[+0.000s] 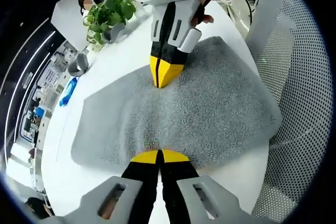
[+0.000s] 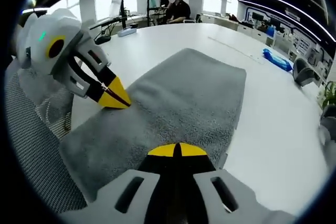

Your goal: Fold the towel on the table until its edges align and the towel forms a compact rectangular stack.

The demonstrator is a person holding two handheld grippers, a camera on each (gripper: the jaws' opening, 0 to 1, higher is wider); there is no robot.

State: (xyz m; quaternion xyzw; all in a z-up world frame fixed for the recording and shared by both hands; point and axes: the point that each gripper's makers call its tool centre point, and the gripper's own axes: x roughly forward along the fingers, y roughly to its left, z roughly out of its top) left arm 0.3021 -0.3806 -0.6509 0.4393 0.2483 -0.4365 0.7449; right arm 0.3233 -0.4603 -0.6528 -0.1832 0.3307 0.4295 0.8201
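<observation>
both claws pressed together, pinching opposite edges of grey towel (image 1: pixel 210 98): left claw (image 1: pixel 159 156), right claw (image 2: pixel 177 149).

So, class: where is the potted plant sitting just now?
In the left gripper view the potted plant stands on the white table at upper left, beyond the grey towel and just left of the right gripper.

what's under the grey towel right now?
The grey towel lies flat on the white table, which shows around it. Both grippers, left and right, meet it at opposite edges with jaws closed. Anything beneath the cloth is covered.
</observation>
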